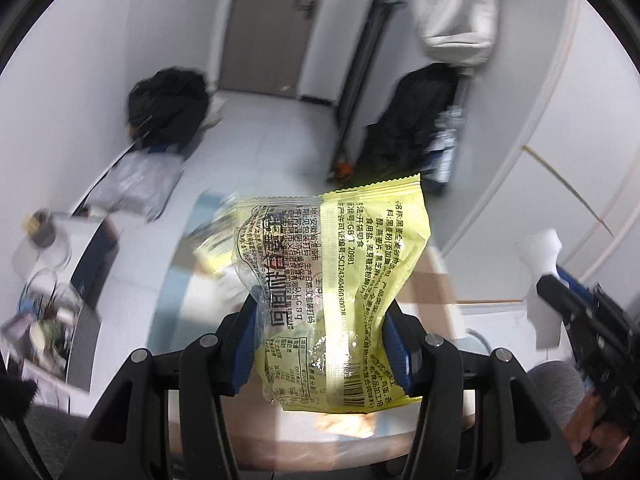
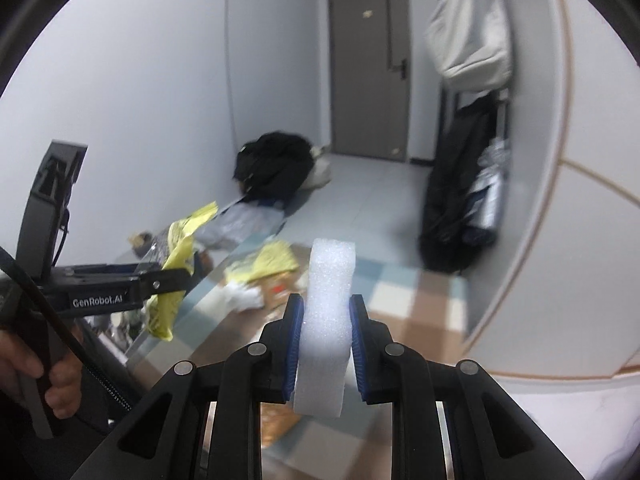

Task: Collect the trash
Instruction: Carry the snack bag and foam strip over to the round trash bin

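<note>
Wrapper (image 1: 332, 280) and foam (image 2: 326, 320) clamped, seemingly above table edge.

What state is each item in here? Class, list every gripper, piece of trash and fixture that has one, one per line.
left gripper: shut on the yellow snack wrapper
yellow snack wrapper: crumpled, held up off the table
right gripper: shut on the white foam block
white foam block: upright, squeezed between the pads
crumpled white tissue: lying on the table
second yellow wrapper: lying on the table
door: closed
</note>
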The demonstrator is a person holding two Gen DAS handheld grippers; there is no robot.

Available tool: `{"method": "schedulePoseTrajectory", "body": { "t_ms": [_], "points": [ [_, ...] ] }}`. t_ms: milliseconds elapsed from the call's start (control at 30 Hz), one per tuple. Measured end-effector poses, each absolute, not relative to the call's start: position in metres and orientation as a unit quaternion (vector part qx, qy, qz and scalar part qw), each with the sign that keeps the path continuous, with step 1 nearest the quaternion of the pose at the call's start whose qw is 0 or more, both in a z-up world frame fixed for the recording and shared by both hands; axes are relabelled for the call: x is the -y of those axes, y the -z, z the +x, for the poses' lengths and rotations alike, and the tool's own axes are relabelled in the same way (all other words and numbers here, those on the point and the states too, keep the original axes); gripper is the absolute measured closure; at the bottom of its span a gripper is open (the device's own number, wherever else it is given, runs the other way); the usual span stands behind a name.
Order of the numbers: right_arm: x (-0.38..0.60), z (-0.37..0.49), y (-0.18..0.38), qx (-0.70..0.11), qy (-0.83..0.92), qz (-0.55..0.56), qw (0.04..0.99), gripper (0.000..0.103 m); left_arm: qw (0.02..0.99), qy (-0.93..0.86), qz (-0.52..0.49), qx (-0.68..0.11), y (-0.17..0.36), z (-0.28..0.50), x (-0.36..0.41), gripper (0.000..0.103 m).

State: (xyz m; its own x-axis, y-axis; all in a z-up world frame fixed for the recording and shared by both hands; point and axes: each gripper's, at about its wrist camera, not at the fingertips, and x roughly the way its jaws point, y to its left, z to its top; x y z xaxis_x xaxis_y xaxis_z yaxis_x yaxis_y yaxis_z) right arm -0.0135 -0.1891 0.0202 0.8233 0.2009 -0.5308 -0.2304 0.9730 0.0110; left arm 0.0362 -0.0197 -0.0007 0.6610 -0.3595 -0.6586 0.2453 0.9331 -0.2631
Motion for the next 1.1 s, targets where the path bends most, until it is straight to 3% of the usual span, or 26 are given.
{"method": "schedulePoseTrajectory", "body": {
  "t_ms": [200, 600, 800, 1100],
  "points": [
    [0.253, -0.031, -0.059, -0.241, -0.061, -0.009, 0.969, 0.081, 0.912, 0.233, -0.023, -0.337, -0.039, 0.022, 0.083, 0.053],
    [0.394, -0.065, -0.079, -0.231, 0.063, 0.051, 0.97, 0.081, 0.859, 0.36, 0.011, -0.364, -0.056, 0.043, 0.217, 0.053],
    [0.469, -0.07, -0.035, -0.276, 0.118, 0.104, 0.948, 0.081, 0.81, 0.399, 0.045, -0.429, -0.016, 0.061, 0.299, 0.053],
    [0.542, -0.068, 0.076, -0.363, 0.135, 0.219, 0.896, 0.081, 0.714, 0.418, 0.083, -0.556, 0.077, 0.08, 0.401, 0.053]
  ]
}}
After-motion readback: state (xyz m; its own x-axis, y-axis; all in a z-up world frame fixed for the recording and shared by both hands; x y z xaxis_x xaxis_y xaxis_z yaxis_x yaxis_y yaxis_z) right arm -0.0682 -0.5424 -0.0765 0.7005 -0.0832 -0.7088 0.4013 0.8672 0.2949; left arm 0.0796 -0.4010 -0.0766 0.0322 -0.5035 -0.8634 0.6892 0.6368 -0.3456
